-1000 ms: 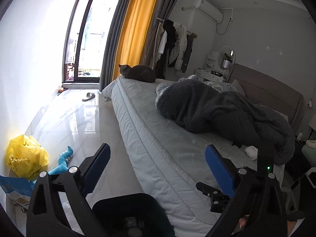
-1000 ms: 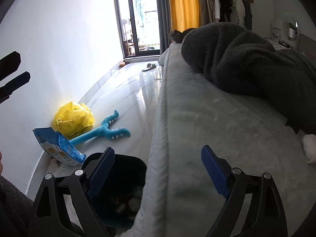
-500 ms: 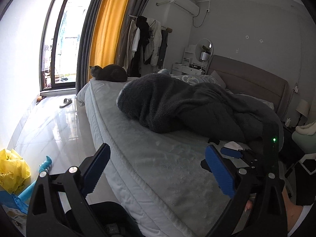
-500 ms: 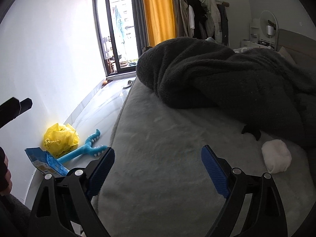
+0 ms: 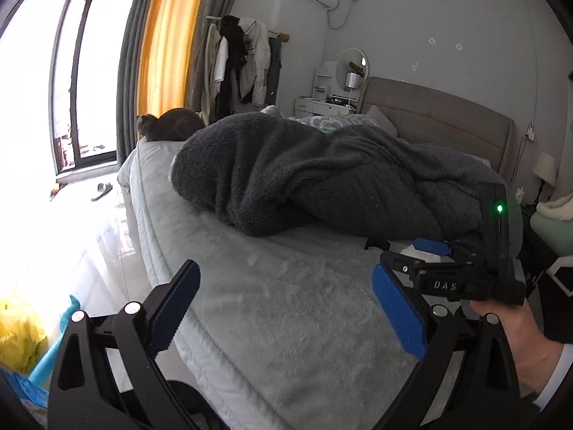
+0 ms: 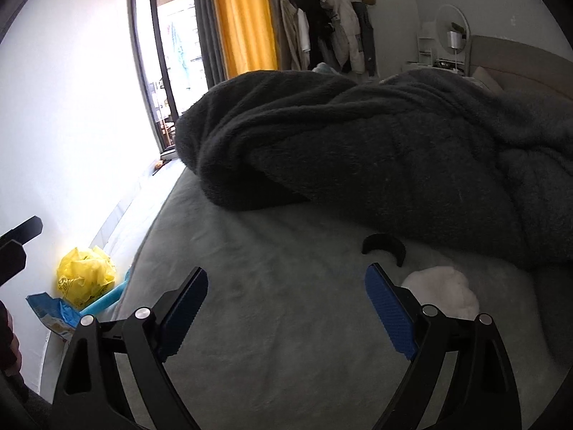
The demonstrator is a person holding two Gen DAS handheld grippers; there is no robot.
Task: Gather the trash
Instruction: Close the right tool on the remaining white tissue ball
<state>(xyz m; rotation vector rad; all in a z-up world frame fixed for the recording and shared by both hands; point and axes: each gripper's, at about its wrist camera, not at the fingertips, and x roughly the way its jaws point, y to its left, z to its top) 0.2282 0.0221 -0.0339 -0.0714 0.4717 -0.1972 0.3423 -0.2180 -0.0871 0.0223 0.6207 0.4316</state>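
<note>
A white crumpled wad (image 6: 446,288) lies on the grey bed (image 6: 286,304) at the edge of the dark blanket (image 6: 376,143), just right of my right gripper's right finger. My right gripper (image 6: 286,308) is open and empty, low over the bed. My left gripper (image 5: 284,308) is open and empty above the bed's near edge. In the left wrist view the right gripper's body (image 5: 465,272) hides most of the wad (image 5: 410,251). A yellow bag (image 6: 84,276) and a blue packet (image 6: 53,313) lie on the floor by the wall.
A small black curved object (image 6: 385,245) lies on the bed by the blanket. A grey cat (image 5: 172,125) sits at the bed's far end. A blue toy (image 5: 61,337) lies on the floor. A slipper (image 5: 102,190) lies near the window door.
Both grippers have swung from the floor and black bin up over the bed. The right gripper has come close to the white wad. Both jaws stay open.
</note>
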